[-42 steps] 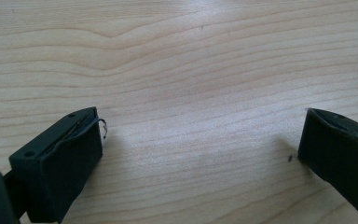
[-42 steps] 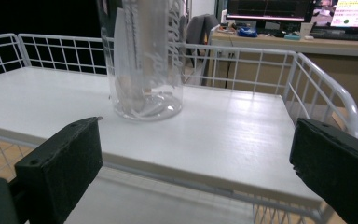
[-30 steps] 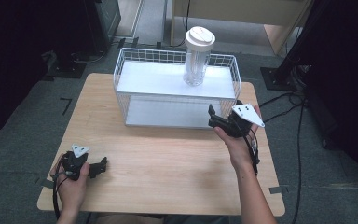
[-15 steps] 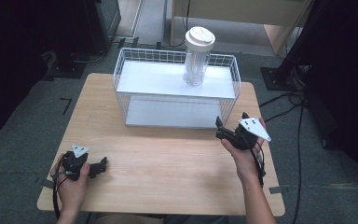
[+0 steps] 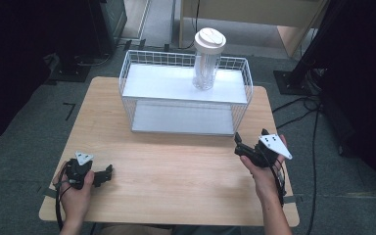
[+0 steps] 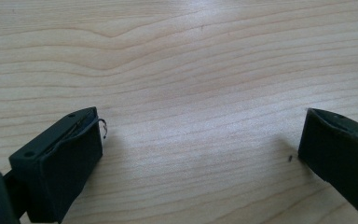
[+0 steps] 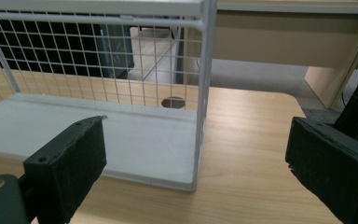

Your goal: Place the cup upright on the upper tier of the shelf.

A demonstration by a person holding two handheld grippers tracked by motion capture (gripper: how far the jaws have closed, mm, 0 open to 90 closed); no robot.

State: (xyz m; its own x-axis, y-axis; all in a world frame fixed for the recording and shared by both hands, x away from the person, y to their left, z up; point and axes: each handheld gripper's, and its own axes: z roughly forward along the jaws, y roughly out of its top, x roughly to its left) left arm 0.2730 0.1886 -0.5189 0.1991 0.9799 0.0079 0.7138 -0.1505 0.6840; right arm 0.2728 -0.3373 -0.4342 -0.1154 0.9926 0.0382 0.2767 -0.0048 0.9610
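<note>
high view: right gripper fingers apart, empty, near wire basket.

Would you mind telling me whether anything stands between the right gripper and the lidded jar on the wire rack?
Yes: the rack's wire rim runs between the right gripper and the jar standing on its upper shelf.
</note>
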